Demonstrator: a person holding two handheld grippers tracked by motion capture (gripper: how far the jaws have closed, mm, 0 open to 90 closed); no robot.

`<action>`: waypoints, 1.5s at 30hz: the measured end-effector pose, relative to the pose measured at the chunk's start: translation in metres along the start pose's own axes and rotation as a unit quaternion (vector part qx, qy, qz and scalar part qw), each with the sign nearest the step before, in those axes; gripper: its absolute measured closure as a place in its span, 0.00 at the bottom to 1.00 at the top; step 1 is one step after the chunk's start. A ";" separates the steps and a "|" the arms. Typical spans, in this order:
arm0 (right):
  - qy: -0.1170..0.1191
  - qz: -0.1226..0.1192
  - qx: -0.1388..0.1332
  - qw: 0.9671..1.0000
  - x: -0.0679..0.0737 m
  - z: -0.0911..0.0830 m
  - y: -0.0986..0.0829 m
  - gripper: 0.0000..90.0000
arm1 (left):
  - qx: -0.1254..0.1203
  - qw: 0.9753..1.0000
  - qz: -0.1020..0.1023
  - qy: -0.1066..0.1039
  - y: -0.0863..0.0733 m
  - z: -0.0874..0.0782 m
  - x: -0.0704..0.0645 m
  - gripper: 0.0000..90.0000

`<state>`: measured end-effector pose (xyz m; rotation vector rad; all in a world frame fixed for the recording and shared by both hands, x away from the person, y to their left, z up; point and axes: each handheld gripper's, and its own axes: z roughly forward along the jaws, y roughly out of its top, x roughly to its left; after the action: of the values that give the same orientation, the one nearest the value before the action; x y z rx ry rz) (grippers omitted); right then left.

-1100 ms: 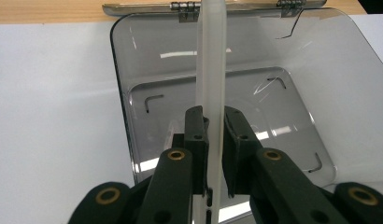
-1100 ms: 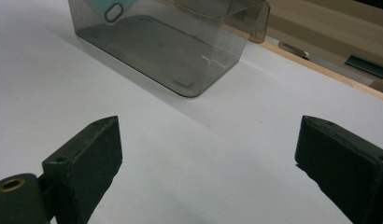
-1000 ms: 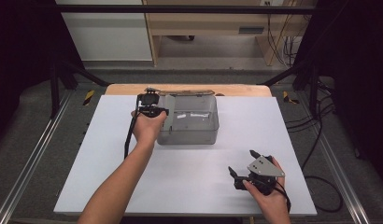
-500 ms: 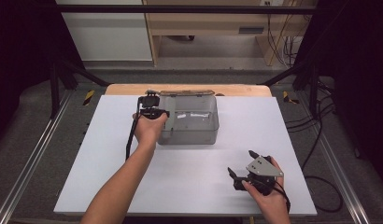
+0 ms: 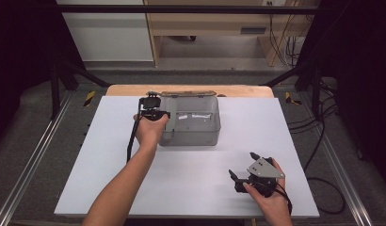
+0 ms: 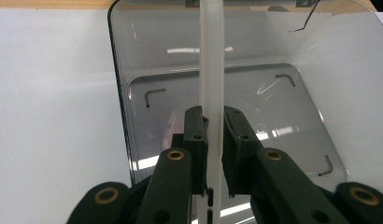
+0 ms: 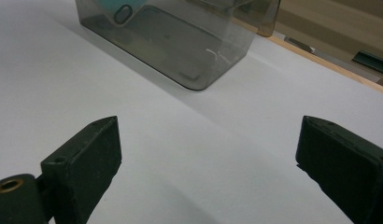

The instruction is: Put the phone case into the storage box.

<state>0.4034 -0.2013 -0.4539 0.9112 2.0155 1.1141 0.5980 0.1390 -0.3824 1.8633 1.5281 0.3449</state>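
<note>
The left gripper (image 6: 213,140) has its fingers clamped on a white strip (image 6: 211,70) above the clear bin (image 5: 193,123); the right gripper (image 7: 208,163) rests wide open on the bare tabletop (image 5: 111,155).

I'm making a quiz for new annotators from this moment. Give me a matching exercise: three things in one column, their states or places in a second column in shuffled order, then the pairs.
Things
1. left gripper
2. right gripper
3. clear plastic bin

States or places
A. open above bare white table
B. stands at the table's far middle
C. shut on a white strip

Pairs: 1-C, 2-A, 3-B
</note>
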 end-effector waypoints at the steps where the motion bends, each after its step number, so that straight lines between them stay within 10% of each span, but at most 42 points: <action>1: 0.000 0.000 0.000 1.000 0.000 0.000 0.000 0.08 | 0.000 1.000 0.000 0.000 0.000 0.000 0.000 0.89; 28: 0.006 -0.005 0.018 1.000 0.002 0.004 -0.002 0.08 | -0.018 0.999 0.046 0.022 -0.001 0.016 0.004 0.84; 45: 0.010 -0.005 0.032 0.999 0.003 0.007 -0.004 0.08 | -0.001 0.999 0.039 0.031 0.000 0.017 0.011 0.82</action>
<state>0.4063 -0.1974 -0.4606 0.9238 2.0813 1.0619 0.6117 0.1436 -0.3972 1.9301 1.4978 0.4442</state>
